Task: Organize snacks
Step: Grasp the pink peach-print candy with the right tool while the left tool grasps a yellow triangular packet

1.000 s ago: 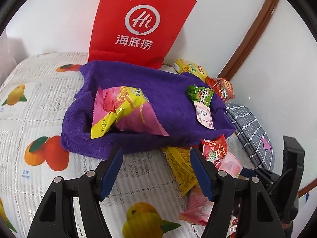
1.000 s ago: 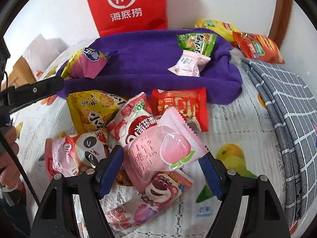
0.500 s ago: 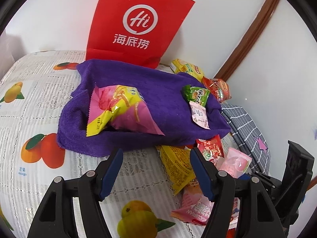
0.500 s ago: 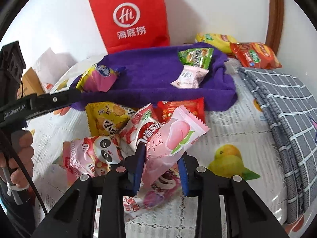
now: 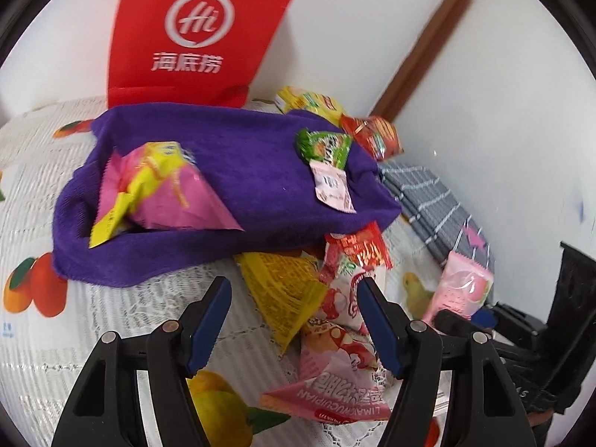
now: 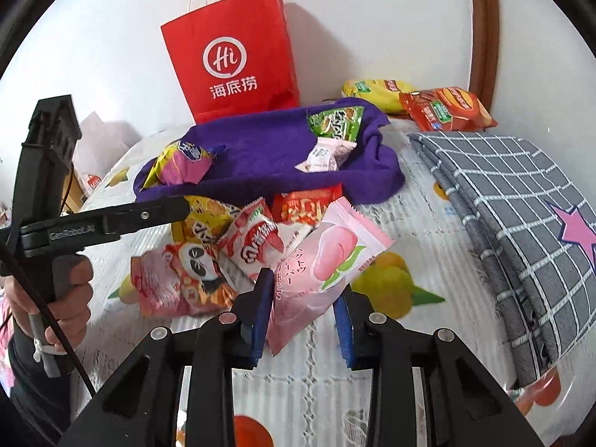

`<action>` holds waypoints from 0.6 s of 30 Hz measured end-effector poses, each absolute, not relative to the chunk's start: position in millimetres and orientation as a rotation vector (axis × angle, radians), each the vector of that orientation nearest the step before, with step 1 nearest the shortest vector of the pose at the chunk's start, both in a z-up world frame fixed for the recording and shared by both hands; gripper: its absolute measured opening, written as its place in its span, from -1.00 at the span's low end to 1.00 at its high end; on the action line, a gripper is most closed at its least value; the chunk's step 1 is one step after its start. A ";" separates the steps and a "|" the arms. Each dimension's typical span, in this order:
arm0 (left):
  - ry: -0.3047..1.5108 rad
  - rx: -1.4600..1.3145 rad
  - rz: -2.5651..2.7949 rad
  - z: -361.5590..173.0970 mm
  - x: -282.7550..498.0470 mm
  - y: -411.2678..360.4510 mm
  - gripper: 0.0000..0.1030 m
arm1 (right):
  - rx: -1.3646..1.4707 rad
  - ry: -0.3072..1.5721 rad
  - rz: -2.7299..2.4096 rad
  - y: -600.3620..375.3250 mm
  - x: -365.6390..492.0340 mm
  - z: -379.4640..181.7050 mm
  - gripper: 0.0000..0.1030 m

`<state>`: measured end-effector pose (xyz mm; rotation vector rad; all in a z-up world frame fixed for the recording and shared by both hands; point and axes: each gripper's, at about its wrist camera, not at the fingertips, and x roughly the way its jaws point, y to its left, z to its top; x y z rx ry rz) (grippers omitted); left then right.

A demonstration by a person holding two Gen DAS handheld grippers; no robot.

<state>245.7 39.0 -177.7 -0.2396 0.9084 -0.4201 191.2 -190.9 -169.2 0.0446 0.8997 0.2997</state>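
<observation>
Because your right gripper (image 6: 303, 311) pinches the peach packet (image 6: 320, 264) clear of the pile, your spread left gripper (image 5: 294, 320) hovers free.

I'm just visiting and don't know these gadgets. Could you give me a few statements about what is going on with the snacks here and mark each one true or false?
1. The right gripper holds a pink peach packet. True.
2. The left gripper is also clamped on a snack. False: its fingers stand apart with nothing between them.
3. A green packet lies on the purple towel. True.
4. The red paper bag lies flat on the towel. False: it stands upright behind it, against the wall.
5. The grey checked cloth covers the snack pile. False: it lies off to the side.
</observation>
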 end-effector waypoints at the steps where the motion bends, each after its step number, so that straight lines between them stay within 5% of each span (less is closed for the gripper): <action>1: 0.913 -0.228 -0.422 -179.1 246.2 36.3 0.32 | 0.043 0.900 0.299 -191.5 190.4 -170.5 -0.39; 8: 0.974 -0.197 -0.390 -197.8 262.4 25.1 0.28 | 0.054 0.904 0.323 -199.8 185.9 -180.2 -0.38; 15: 0.974 -0.175 -0.398 -206.1 264.8 21.3 -0.26 | 0.090 0.911 0.334 -208.8 185.4 -186.0 -0.38; 18: 0.970 -0.200 -0.409 -206.0 264.3 24.1 -0.31 | 0.086 0.915 0.324 -210.3 184.7 -186.9 -0.38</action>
